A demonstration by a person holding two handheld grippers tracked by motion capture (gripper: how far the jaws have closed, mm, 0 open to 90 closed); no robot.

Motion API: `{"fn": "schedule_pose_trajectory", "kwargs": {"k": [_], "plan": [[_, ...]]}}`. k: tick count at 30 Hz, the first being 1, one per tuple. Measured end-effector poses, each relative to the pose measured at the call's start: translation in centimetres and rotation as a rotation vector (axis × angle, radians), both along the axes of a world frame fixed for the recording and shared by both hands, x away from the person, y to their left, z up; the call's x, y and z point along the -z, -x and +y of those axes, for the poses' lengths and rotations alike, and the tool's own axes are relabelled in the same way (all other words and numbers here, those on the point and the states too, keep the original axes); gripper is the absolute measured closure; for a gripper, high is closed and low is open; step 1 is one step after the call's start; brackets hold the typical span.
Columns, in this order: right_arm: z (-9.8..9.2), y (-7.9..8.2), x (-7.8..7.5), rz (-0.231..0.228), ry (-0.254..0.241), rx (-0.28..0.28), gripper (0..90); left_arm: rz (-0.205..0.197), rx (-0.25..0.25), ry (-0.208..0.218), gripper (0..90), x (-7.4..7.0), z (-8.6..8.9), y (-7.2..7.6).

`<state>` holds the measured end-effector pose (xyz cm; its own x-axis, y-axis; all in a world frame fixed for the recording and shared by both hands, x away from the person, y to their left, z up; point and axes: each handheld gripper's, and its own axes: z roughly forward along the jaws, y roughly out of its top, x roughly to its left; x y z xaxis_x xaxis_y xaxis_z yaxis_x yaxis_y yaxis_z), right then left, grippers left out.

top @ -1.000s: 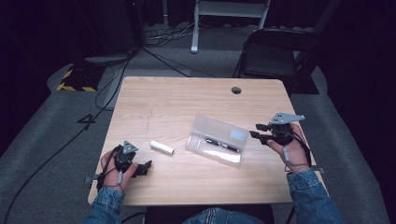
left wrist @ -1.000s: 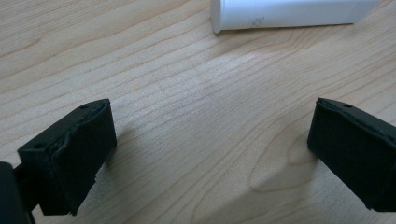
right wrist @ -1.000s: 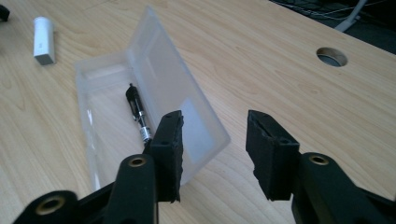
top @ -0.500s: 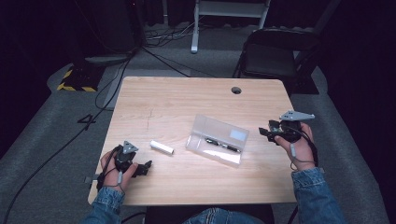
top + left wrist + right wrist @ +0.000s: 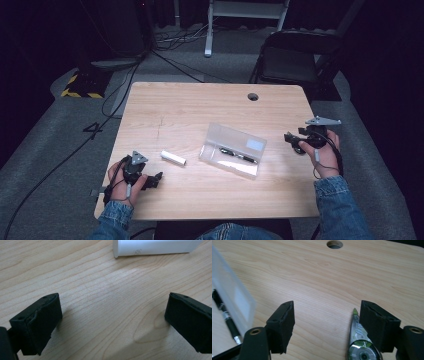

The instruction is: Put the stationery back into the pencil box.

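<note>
My right gripper (image 5: pixel 294 143) is near the table's right edge, pointing left toward a clear plastic case (image 5: pixel 232 150) that holds dark pens (image 5: pixel 237 155). In the right gripper view my gripper (image 5: pixel 329 325) is open and its jaws have just been opening. A green and silver correction tape dispenser (image 5: pixel 359 345) lies on the wood between them, close beside the right jaw and well apart from the left one. My left gripper (image 5: pixel 155 180) rests open at the front left, jaws wide with bare wood between them (image 5: pixel 112 322). A white cylinder (image 5: pixel 173 158) lies just beyond it (image 5: pixel 155 246).
The wooden table (image 5: pixel 200 110) has a round cable hole (image 5: pixel 253 96) at its back right. The case's edge (image 5: pixel 229 297) and one pen (image 5: pixel 227 317) show at the left of the right gripper view. A dark chair (image 5: pixel 295 60) stands behind the table.
The right hand has shifted rightward toward the table's edge and slightly down. The left hand, the case and the white cylinder have stayed put.
</note>
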<state>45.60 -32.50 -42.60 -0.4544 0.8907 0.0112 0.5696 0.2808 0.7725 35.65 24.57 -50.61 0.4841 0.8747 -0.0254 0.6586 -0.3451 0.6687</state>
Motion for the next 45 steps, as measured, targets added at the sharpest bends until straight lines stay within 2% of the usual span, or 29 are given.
{"fn": "schedule_pose_trajectory", "kwargs": {"k": [12, 27, 29, 31, 39, 40, 42, 45], "plan": [[-1.8, -2.9, 2.8, 0.064, 0.054, 0.09, 26.4, 0.0, 0.0, -0.002, 1.5, 0.0, 0.0, 0.2], [-2.9, -4.6, 5.5, 0.144, 0.087, 0.146, 26.9, 0.0, 0.0, -0.002, 1.5, 0.0, 0.0, 0.2], [-2.9, -4.6, 5.6, 0.143, 0.091, 0.147, 27.8, -0.001, 0.0, -0.002, 1.5, 0.0, 0.0, 0.2], [-2.8, -4.7, 6.0, 0.161, 0.101, 0.148, 30.1, 0.002, 0.002, -0.002, 1.5, 0.0, 0.0, 0.2], [-3.0, -4.6, 6.1, 0.173, 0.098, 0.148, 39.0, 0.0, 0.0, -0.002, 1.5, 0.0, 0.0, 0.2], [-3.0, -4.6, 6.0, 0.177, 0.089, 0.149, 45.0, -0.001, 0.0, -0.001, 1.5, 0.0, 0.0, 0.2], [-3.0, -4.5, 6.0, 0.176, 0.093, 0.139, 49.3, 0.0, 0.0, -0.002, 1.5, 0.0, 0.0, 0.2], [-3.0, -4.5, 5.9, 0.176, 0.096, 0.129, 51.9, -0.001, 0.0, -0.002, 1.5, 0.0, 0.0, 0.2]]}}
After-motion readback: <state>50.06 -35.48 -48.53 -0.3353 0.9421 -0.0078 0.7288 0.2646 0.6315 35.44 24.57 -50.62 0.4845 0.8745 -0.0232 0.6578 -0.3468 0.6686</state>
